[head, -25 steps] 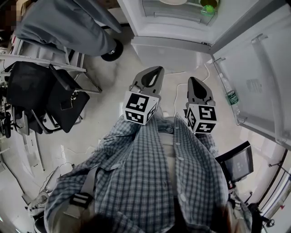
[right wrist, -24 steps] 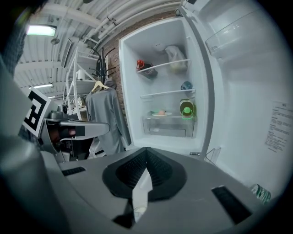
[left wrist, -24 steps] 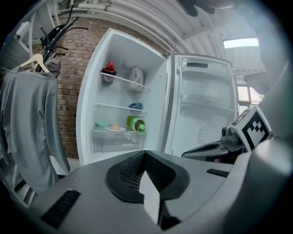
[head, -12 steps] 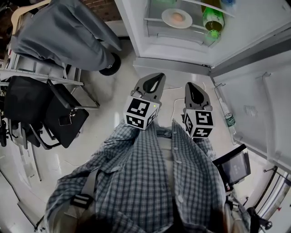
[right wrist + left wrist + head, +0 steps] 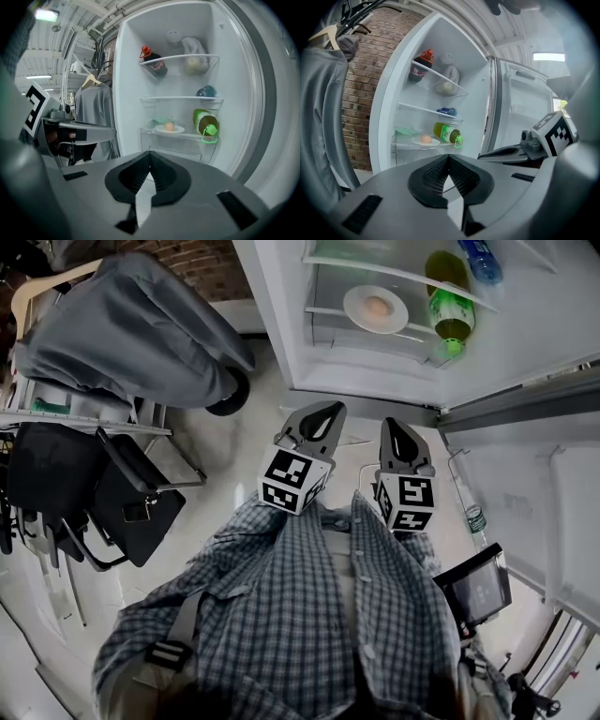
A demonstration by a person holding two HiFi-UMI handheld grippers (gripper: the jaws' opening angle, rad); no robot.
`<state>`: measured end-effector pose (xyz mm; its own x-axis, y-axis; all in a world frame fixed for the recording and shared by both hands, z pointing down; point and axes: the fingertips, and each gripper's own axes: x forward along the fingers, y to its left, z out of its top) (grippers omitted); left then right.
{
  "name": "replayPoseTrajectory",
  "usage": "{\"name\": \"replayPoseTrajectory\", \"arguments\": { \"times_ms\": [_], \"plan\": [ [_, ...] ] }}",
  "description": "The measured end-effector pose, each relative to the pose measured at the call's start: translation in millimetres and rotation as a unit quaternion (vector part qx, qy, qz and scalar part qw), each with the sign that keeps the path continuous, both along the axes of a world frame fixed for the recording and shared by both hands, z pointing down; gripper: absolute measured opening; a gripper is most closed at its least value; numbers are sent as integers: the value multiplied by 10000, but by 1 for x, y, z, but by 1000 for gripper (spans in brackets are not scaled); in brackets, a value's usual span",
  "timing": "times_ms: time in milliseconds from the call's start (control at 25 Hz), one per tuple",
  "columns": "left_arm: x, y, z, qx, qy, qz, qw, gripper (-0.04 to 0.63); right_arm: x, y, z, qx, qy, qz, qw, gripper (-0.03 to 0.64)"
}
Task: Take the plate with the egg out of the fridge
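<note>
A white plate with a brown egg lies on a low shelf of the open fridge, to the left of a lying green bottle. The left gripper view shows the plate and egg far ahead, and so does the right gripper view, with plate and egg. My left gripper and right gripper are side by side in front of my chest. Both are shut and empty, pointing at the fridge from well short of it.
The fridge door stands open on the right, a bottle in its rack. A blue bottle and a dark soda bottle lie on higher shelves. A grey garment and black bags stand to the left.
Both grippers have moved forward toward the fridge, still shut. The fridge interior has come further into the head view, so the plate with the egg now shows whole.
</note>
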<state>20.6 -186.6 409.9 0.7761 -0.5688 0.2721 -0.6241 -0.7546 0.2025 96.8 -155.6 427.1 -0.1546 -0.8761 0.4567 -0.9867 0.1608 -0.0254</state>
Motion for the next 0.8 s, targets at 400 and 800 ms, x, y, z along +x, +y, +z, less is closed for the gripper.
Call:
{"name": "replayPoseTrajectory", "arguments": {
  "times_ms": [400,800],
  "plan": [
    [4,-24,7,-190,67,132,9997,7,1,-28,5,-57,452,-35,9990,5],
    [10,-55,10,-317,144,-174,9992,6,12,-73,2,15,1695,-671,9832,5]
  ]
}}
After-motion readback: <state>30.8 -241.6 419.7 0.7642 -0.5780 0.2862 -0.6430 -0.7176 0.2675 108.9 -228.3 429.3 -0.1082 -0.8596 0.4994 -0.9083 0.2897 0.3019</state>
